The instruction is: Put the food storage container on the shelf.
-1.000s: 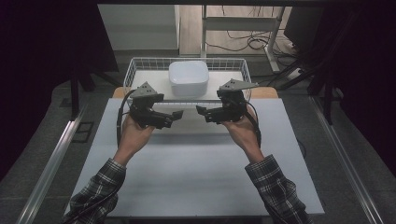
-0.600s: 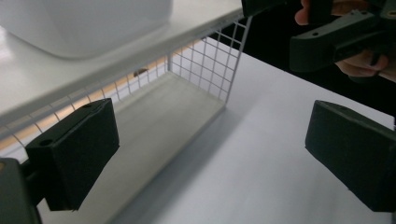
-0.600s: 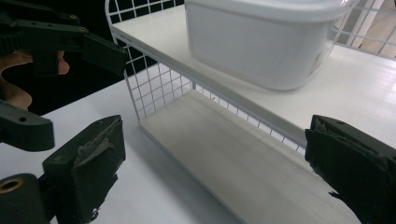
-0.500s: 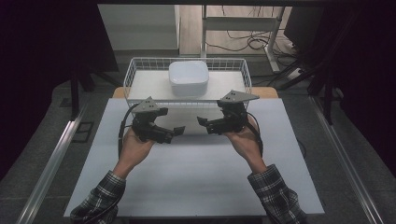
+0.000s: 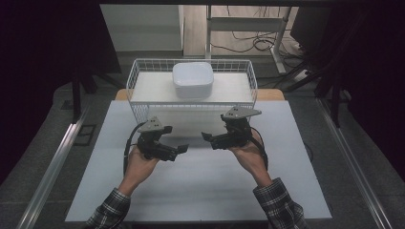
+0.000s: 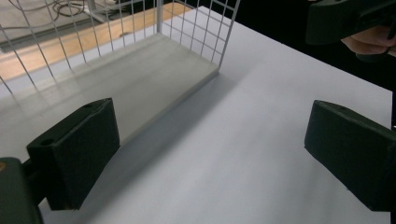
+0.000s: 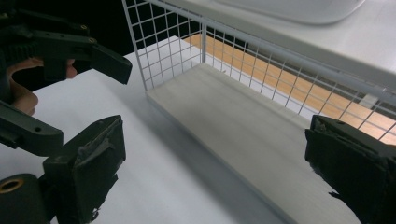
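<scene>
Well beyond both grippers [image 5: 183, 148] [image 5: 206, 137]: bowl [image 5: 192, 79]

Soft overhead light falls evenly on the pale tabletop [image 5: 200, 191] while the surroundings sink into near-black, shadows stay faint and diffuse, and the close black fingers [image 6: 74, 154] look slightly soft.

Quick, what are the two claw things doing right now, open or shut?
Left gripper: open, holding nothing.
Right gripper: open, holding nothing.
</scene>
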Motion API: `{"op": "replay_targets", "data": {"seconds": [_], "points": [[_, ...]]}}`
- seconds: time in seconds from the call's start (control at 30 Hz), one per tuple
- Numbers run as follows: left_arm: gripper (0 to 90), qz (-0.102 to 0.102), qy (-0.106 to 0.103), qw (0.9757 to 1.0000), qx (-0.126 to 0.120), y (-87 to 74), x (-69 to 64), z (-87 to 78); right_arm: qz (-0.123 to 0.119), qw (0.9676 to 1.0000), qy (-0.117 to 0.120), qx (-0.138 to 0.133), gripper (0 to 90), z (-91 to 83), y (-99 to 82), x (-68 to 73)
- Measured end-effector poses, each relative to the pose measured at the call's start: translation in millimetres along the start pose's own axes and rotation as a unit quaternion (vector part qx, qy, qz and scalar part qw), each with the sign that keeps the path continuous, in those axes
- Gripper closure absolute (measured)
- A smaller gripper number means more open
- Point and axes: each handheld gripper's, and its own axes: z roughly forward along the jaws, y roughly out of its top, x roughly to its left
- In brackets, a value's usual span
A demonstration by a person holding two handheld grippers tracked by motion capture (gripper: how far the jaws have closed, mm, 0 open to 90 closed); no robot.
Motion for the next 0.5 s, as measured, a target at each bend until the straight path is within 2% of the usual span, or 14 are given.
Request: {"op": "replay_targets", "data": {"seconds": [0.07, 0.1, 0.2, 0.27, 0.5], "points": [[3.1, -0.002, 0.001, 1.0, 0.002, -2.7, 0.2, 1.1, 0.001, 1.0, 0.0, -0.001, 5.1, 0.2, -1.7, 0.4], [3.2, 0.0, 0.003, 0.9999, 0.01, -6.5, 0.4, 3.0, 0.003, 1.0, 0.002, 0.0, 5.0, 0.6, -6.3, 1.0], [3.3, -0.001, 0.007, 0.9999, 0.009, -9.8, -0.5, 3.2, 0.003, 1.0, 0.002, 0.007, 4.6, 0.9, -9.6, 1.6], [3.5, -0.004, 0.003, 1.0, 0.008, -12.8, -1.7, 3.5, 0.003, 1.0, 0.0, 0.007, 4.4, -0.2, -12.9, 2.5], [3.7, 0.004, 0.009, 0.9998, 0.016, -24.7, -10.0, 4.1, 0.0, 0.9999, 0.0, 0.012, 4.0, -5.0, -22.9, 6.5]]}}
